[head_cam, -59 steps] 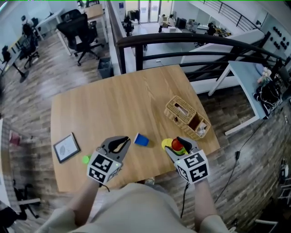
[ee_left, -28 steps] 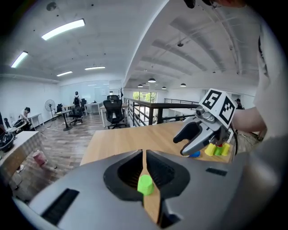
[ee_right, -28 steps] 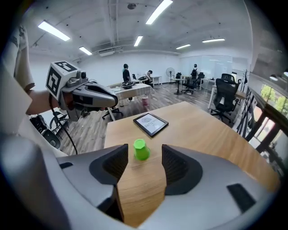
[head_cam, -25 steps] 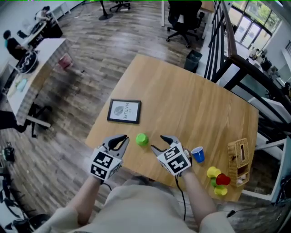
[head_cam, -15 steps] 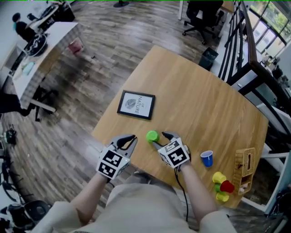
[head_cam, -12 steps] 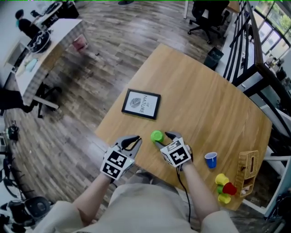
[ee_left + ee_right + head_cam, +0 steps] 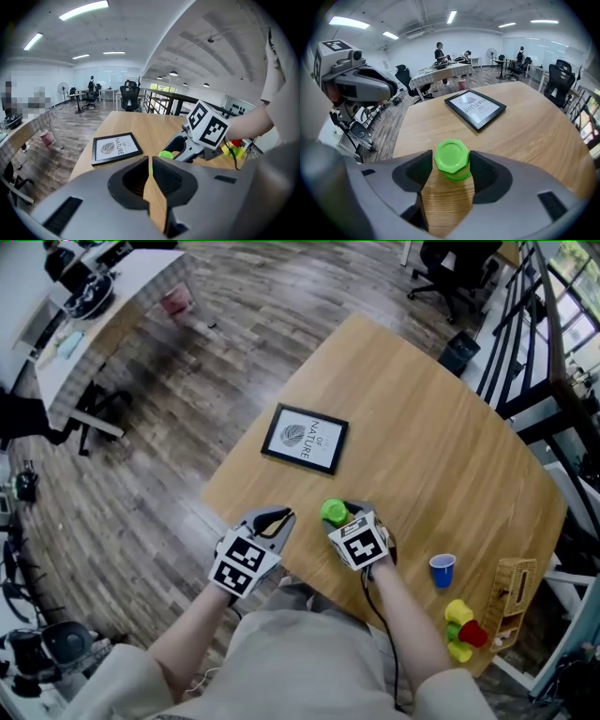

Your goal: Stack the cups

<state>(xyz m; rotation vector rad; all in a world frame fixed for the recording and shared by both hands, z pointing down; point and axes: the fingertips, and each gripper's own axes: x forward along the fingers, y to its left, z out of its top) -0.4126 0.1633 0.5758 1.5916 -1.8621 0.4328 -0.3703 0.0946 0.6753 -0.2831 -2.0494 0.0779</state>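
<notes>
Right gripper (image 7: pixel 451 167): fingers just opened wider; green cup (image 7: pixel 333 512) stands between them, not clamped.
Left gripper (image 7: pixel 151 164): fingers together, empty.
Grip: centre the cup, close squarely, lift straight.

1. cup (image 7: pixel 452 161): bright green
2. second cup (image 7: pixel 442 570): blue
3. tabletop (image 7: pixel 422 456): pale wood grain
4. picture frame (image 7: pixel 305 438): black, white print
5. left hand-held gripper (image 7: pixel 279 516) and right hand-held gripper (image 7: pixel 344 513): grey, black-and-white square markers

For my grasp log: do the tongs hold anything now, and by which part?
Nothing is held. The left tongs are shut, empty. The right tongs, whose jaws have just been opening, stand open around the upturned green cup.
</notes>
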